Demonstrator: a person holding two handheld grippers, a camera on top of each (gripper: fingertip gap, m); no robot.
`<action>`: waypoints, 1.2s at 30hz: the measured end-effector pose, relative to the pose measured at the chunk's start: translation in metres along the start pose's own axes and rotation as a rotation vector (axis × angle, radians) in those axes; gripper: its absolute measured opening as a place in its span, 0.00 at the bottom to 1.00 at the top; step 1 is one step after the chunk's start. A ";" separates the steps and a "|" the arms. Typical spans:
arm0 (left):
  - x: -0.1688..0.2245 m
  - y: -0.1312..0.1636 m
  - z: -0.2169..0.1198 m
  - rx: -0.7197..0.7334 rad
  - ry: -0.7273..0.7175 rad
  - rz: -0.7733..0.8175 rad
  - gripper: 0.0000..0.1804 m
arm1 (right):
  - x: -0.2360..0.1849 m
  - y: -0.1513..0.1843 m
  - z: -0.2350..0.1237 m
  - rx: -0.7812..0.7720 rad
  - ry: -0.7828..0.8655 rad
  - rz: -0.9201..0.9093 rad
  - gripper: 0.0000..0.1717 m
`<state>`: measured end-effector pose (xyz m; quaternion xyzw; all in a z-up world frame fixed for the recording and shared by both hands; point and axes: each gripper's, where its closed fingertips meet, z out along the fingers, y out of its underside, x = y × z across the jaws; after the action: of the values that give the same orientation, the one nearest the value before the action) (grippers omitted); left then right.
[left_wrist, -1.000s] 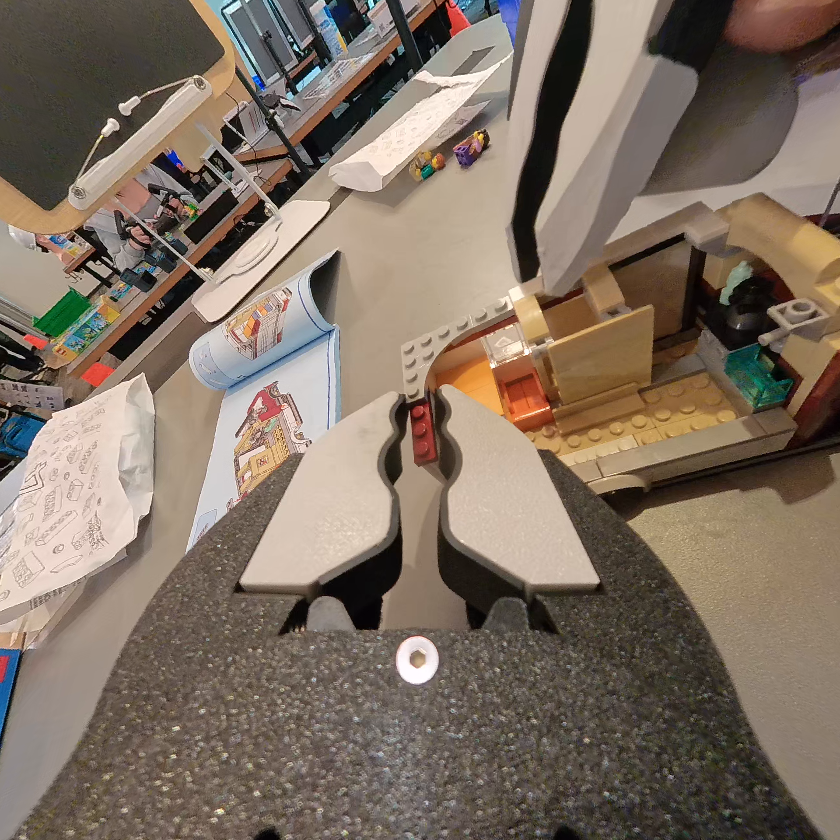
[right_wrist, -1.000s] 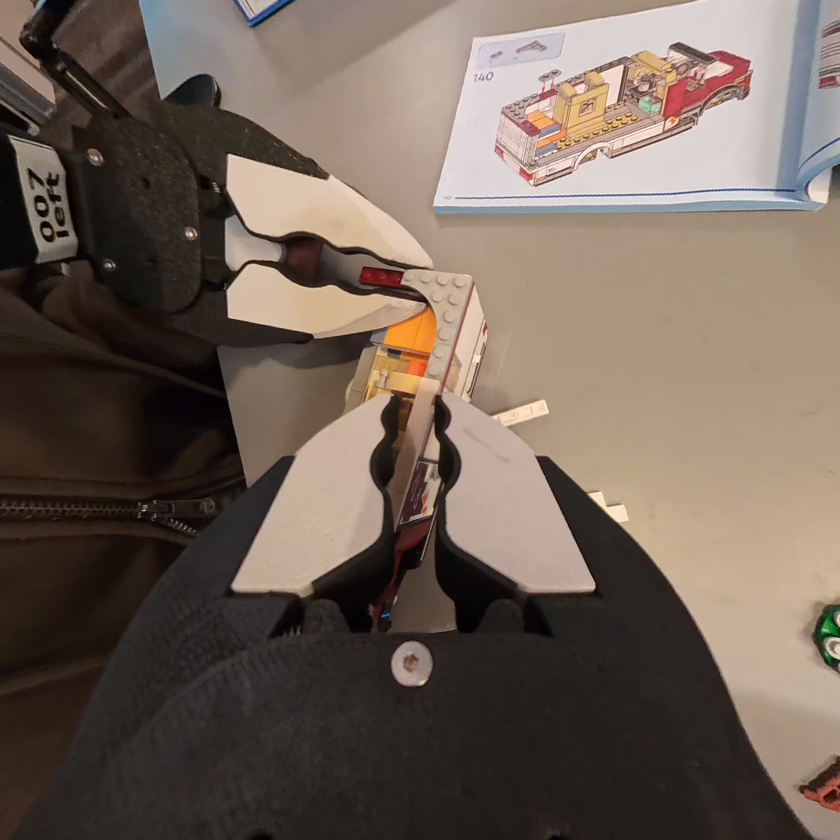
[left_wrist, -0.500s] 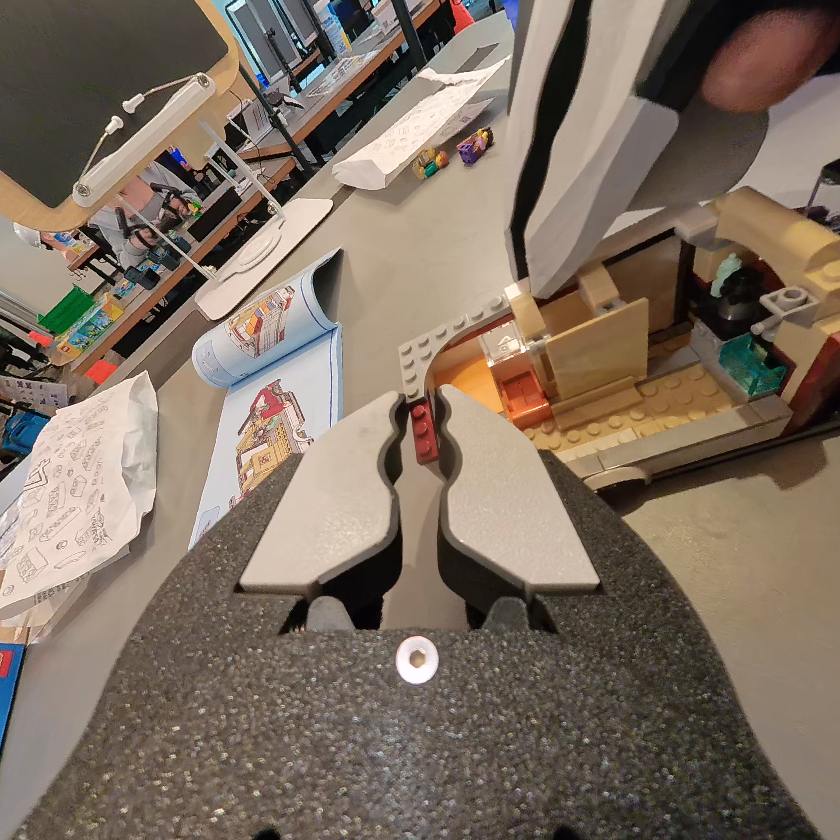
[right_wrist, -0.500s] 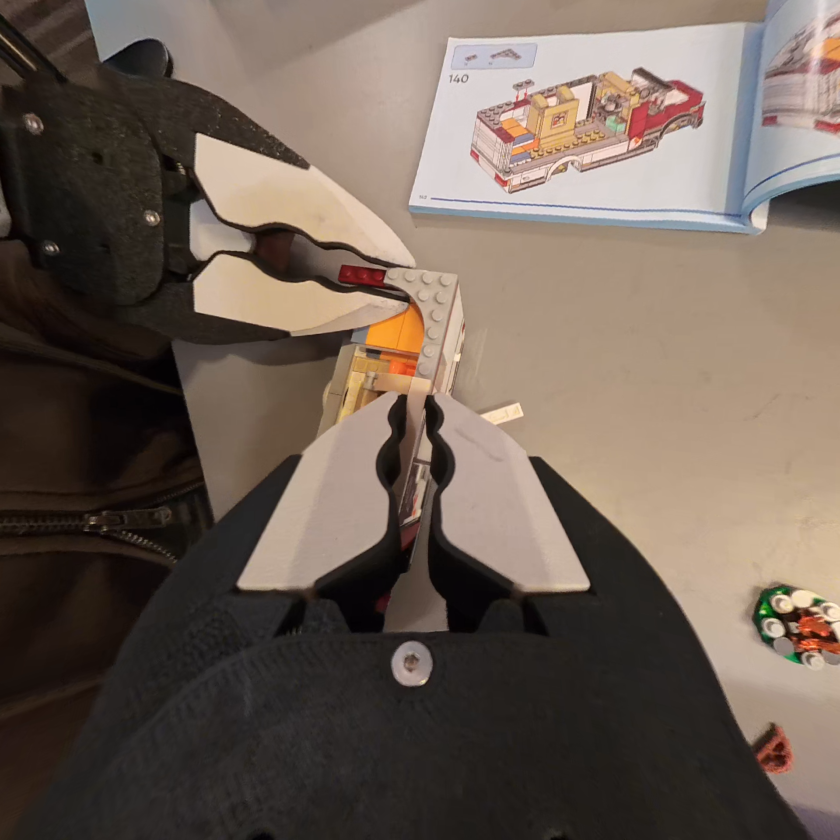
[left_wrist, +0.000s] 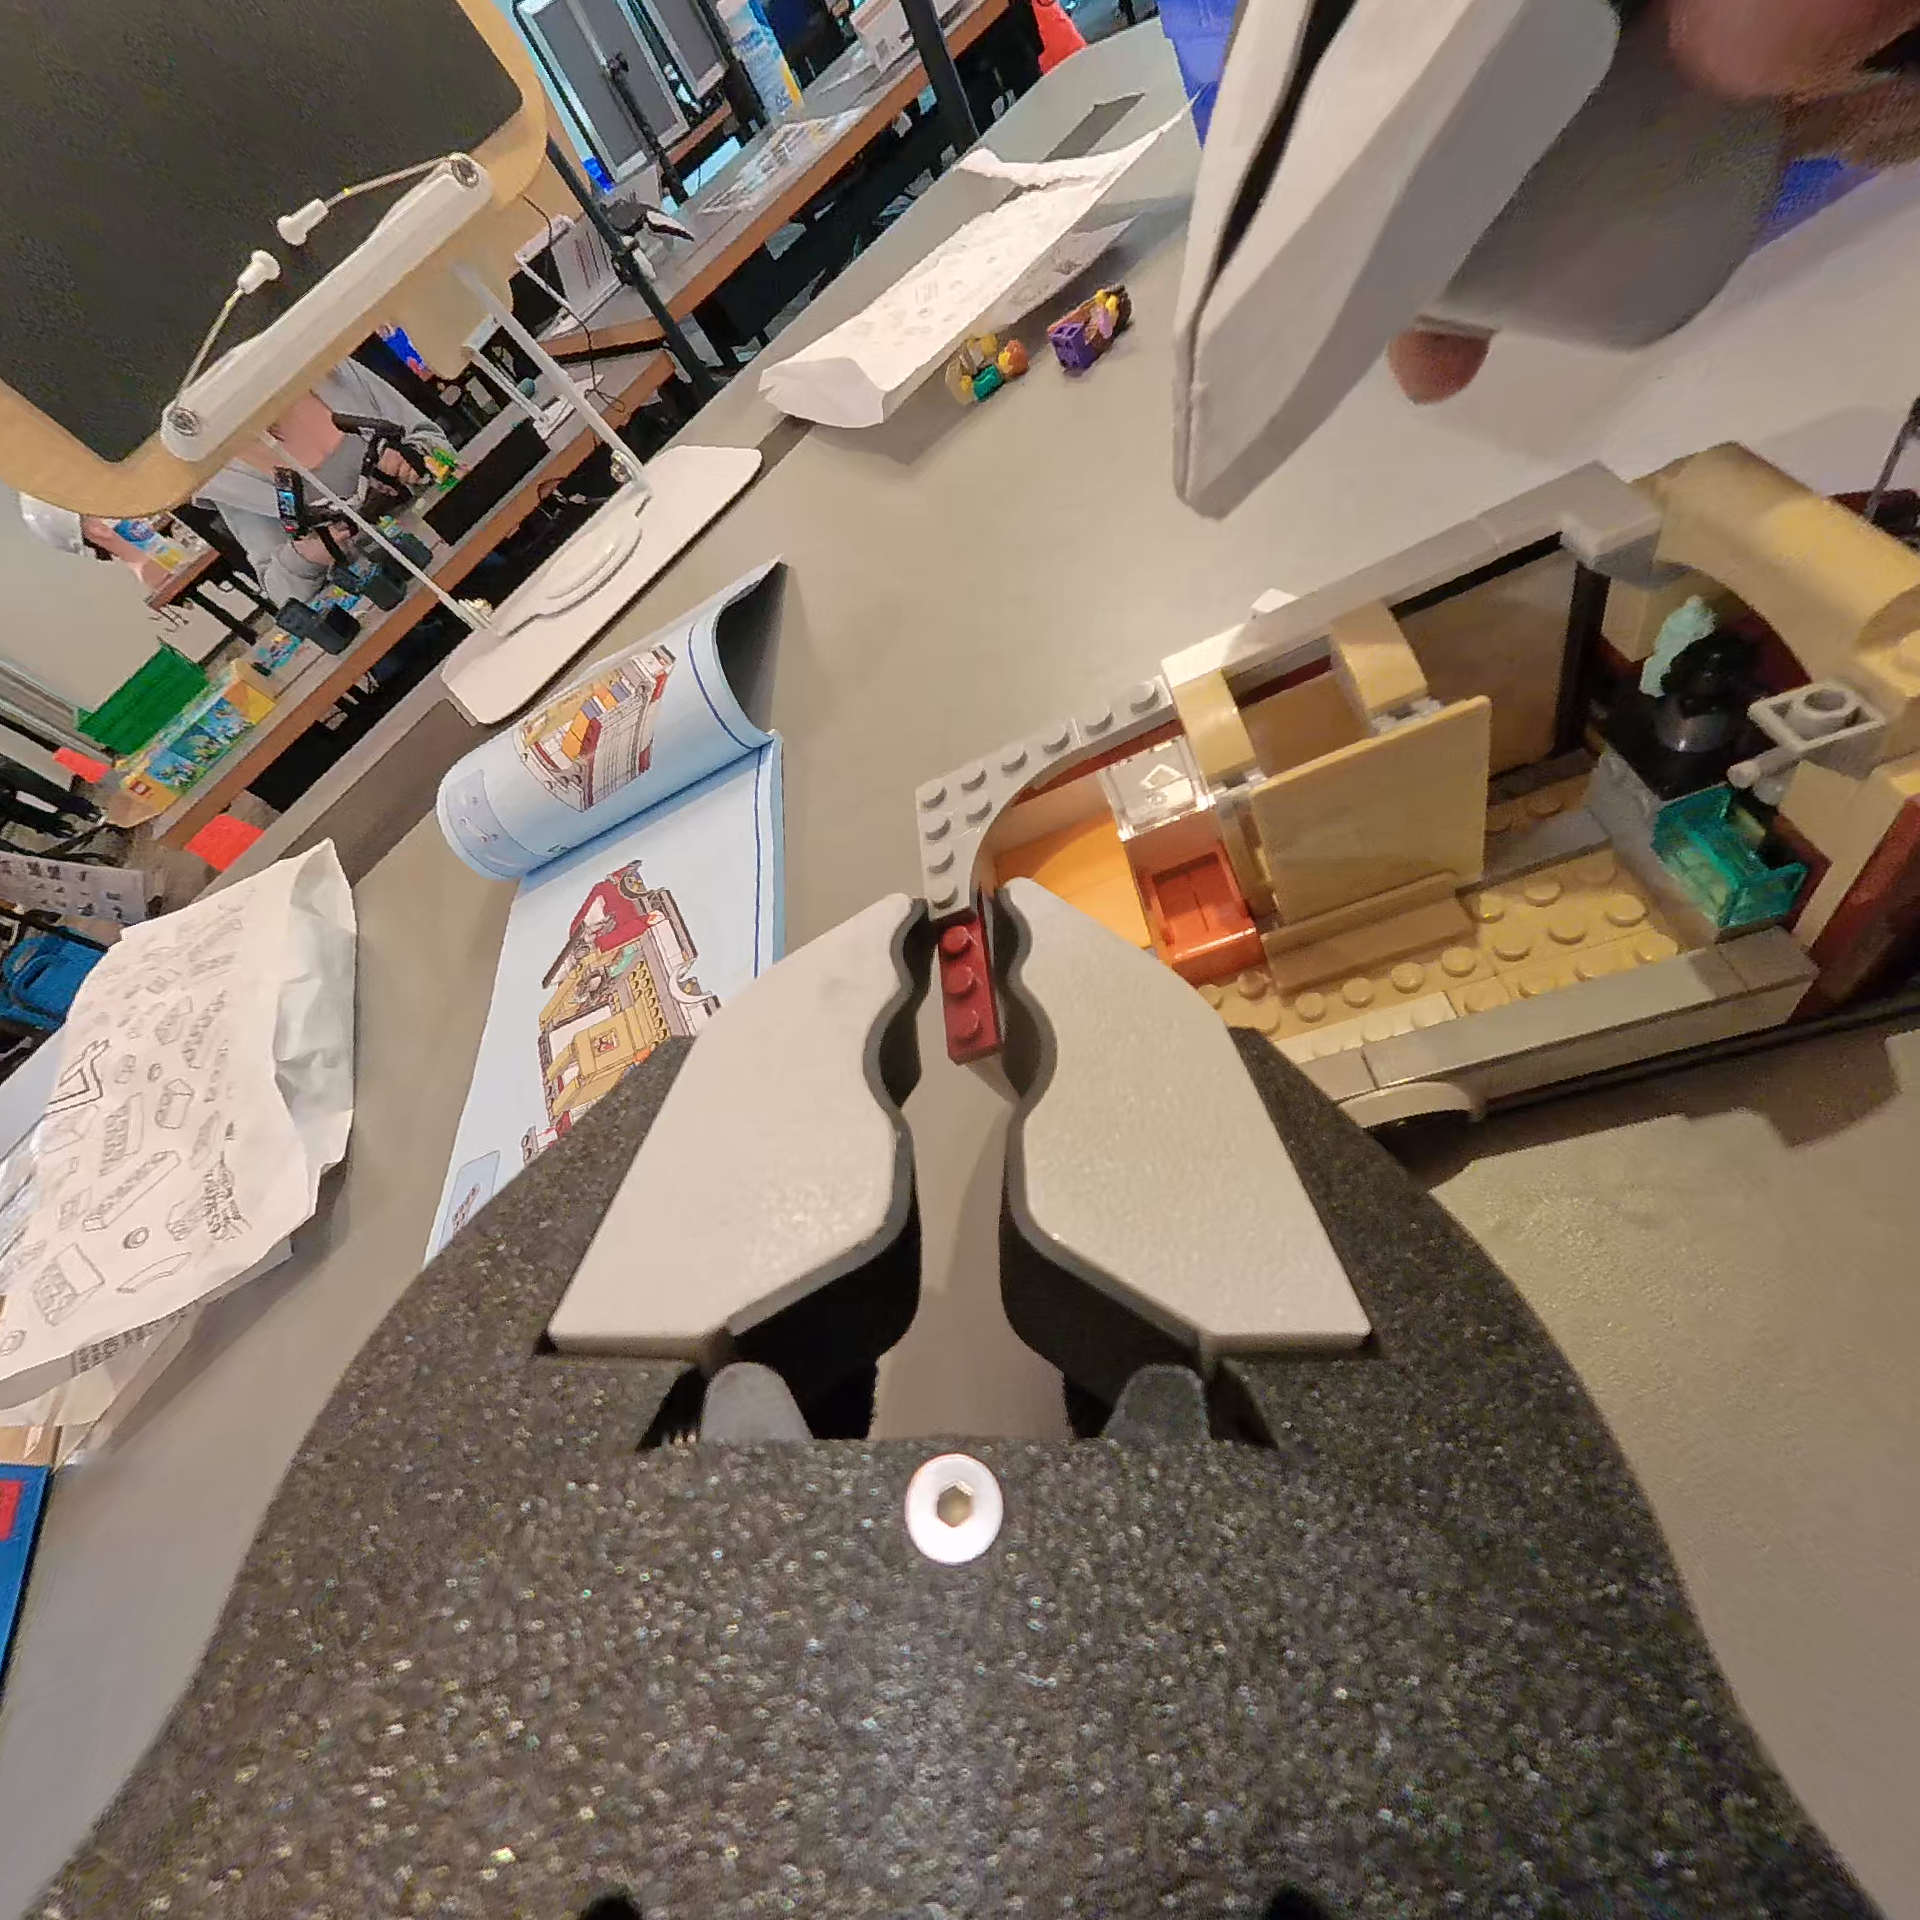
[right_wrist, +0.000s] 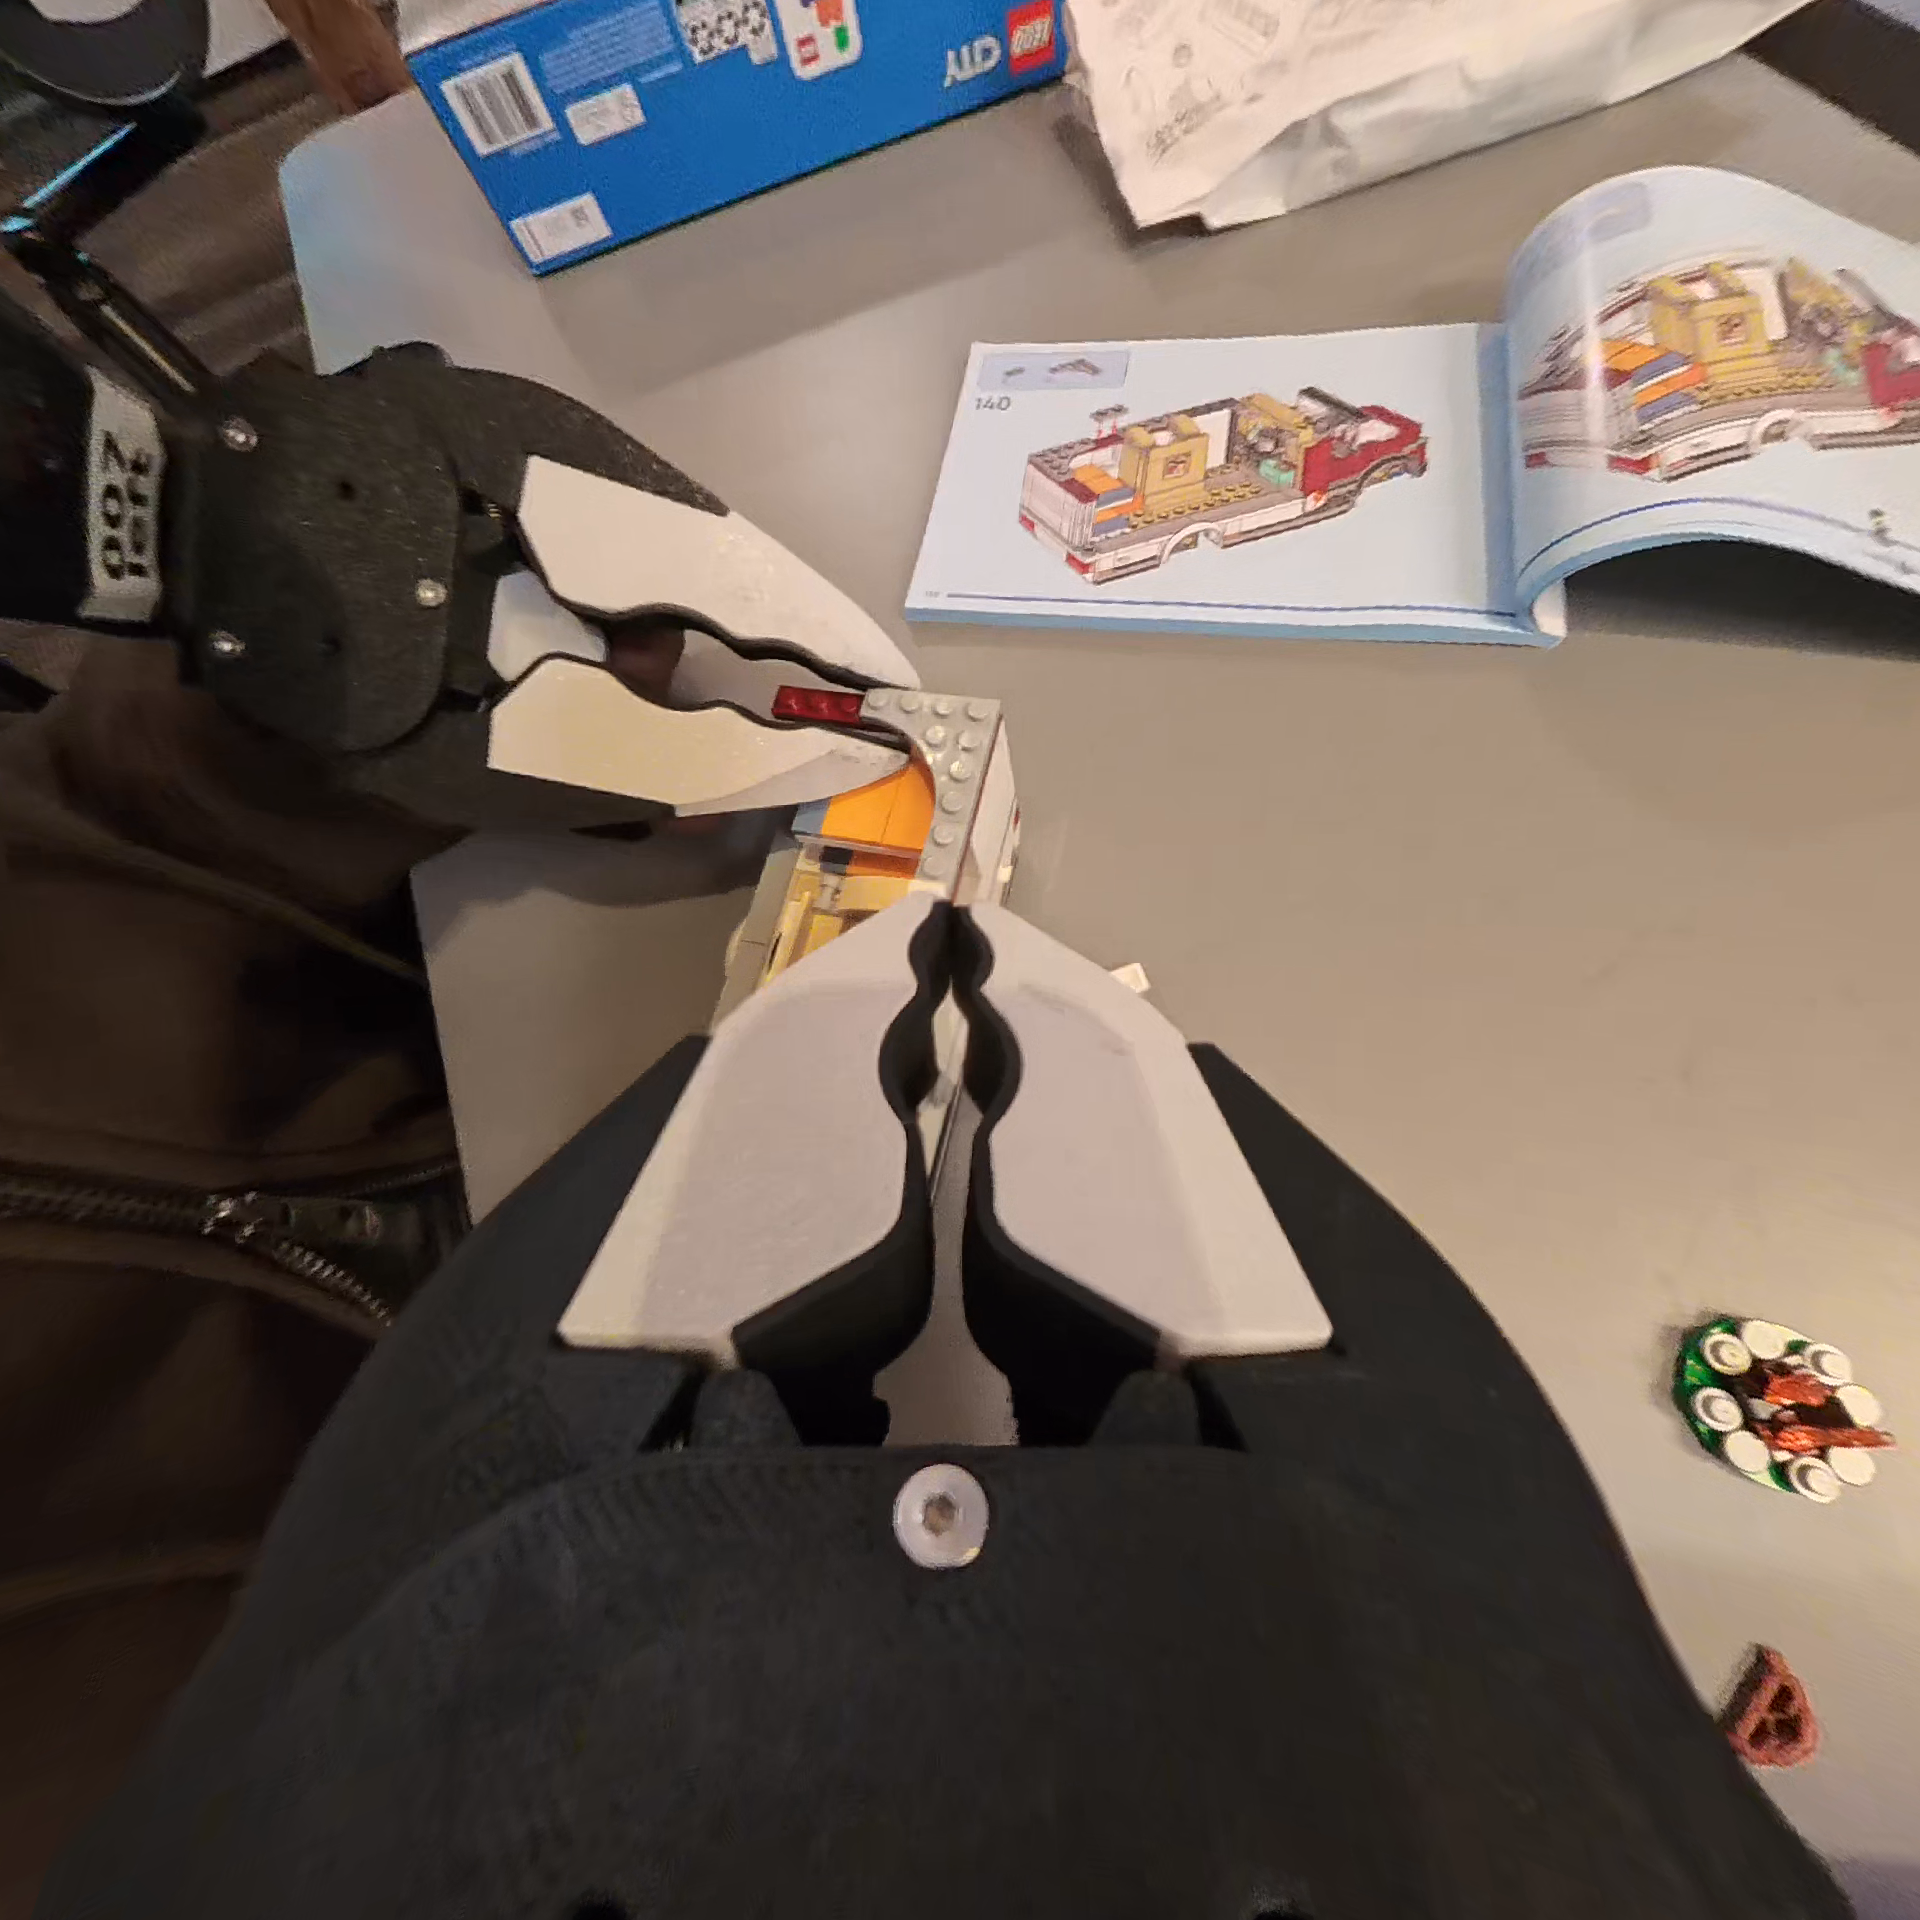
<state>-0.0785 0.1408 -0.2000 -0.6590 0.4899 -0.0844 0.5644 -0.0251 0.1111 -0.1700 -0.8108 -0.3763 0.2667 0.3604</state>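
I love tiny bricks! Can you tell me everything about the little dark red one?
The red plate is a thin, narrow, shiny plastic piece, dark red, with a single row of round studs facing up. It sits flat between the fingers of the left gripper, which is closed on its long sides. Its far end meets the corner of the grey studded plate on the toy truck, level with it, above the grey table.
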 end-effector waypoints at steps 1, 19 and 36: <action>0.000 0.000 0.000 0.000 0.000 0.000 0.06 | 0.000 0.002 0.000 -0.006 0.002 0.003 0.00; 0.001 -0.001 0.000 0.004 -0.002 0.008 0.06 | -0.008 0.013 0.017 -0.175 -0.030 0.011 0.05; 0.000 0.000 0.000 0.003 -0.003 0.008 0.06 | -0.006 0.015 0.017 -0.209 -0.008 -0.049 0.05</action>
<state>-0.0784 0.1407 -0.1998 -0.6563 0.4917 -0.0820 0.5665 -0.0347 0.1063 -0.1909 -0.8333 -0.4233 0.2204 0.2789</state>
